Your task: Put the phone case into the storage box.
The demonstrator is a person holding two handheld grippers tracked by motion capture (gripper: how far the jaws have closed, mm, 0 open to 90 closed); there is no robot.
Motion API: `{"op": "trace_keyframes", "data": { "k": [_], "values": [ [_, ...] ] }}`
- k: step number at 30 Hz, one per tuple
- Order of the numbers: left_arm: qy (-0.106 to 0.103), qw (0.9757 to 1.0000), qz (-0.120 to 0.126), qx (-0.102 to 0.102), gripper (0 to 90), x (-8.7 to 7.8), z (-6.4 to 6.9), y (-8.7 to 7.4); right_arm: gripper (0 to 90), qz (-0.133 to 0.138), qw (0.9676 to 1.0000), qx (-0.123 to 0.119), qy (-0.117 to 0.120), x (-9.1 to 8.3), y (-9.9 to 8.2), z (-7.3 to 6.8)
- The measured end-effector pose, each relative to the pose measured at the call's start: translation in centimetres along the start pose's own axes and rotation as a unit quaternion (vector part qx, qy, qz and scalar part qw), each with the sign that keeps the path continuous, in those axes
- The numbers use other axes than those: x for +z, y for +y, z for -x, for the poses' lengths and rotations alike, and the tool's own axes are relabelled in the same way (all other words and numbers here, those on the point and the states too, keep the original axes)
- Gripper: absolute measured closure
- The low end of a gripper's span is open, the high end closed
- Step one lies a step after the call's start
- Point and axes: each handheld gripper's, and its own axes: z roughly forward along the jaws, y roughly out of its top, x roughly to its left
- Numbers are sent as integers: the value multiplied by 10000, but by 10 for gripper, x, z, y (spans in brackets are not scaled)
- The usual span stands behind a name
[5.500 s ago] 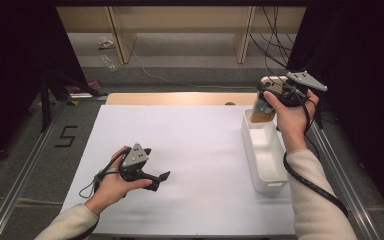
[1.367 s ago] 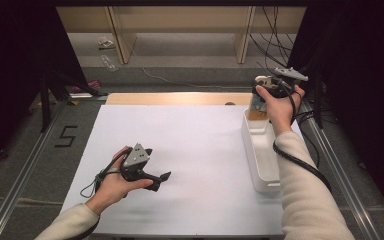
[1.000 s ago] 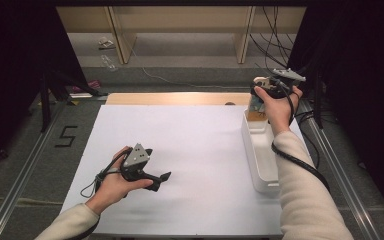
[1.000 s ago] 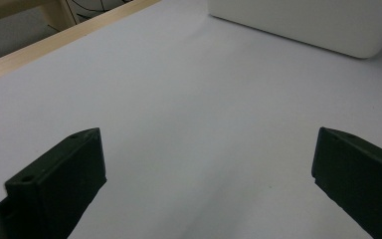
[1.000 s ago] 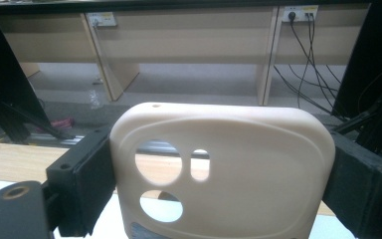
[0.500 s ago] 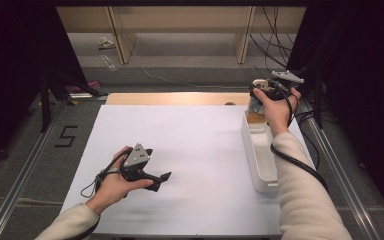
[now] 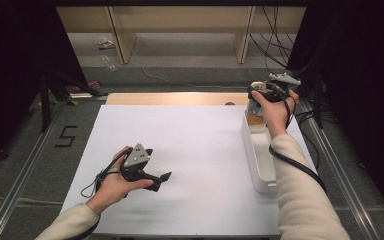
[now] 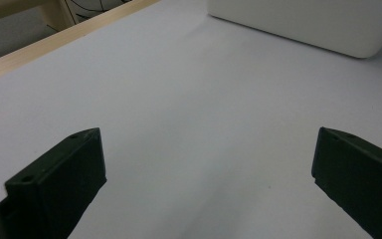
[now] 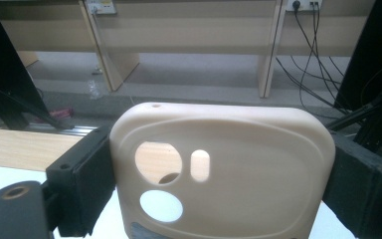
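Fingers of the right gripper [image 7: 256, 100], closed on a beige phone case [image 9: 221, 172], have carried it toward the far end of the white bin [image 7: 260, 165], maybe for placing, while the left gripper [image 7: 155, 179] stays open on the counter [image 7: 190, 140].

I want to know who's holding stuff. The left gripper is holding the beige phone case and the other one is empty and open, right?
No, swap them. The right gripper view shows the right gripper shut on the beige phone case. The left gripper is the empty, open one.

One readable mark: a digit on the floor.
A dark number "5" [image 7: 66, 136] stands on the grey floor just left of the white table [image 7: 195, 145], beside the metal rail; nothing else carries legible text.
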Motion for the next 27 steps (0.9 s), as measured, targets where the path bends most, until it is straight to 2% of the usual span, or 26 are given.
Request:
{"op": "trace_keyframes", "data": {
  "k": [27],
  "values": [
    [1,10000,3,5,0,0,0,0,119,-139,9999,-31,19,7,-14,-1]
  ]
}}
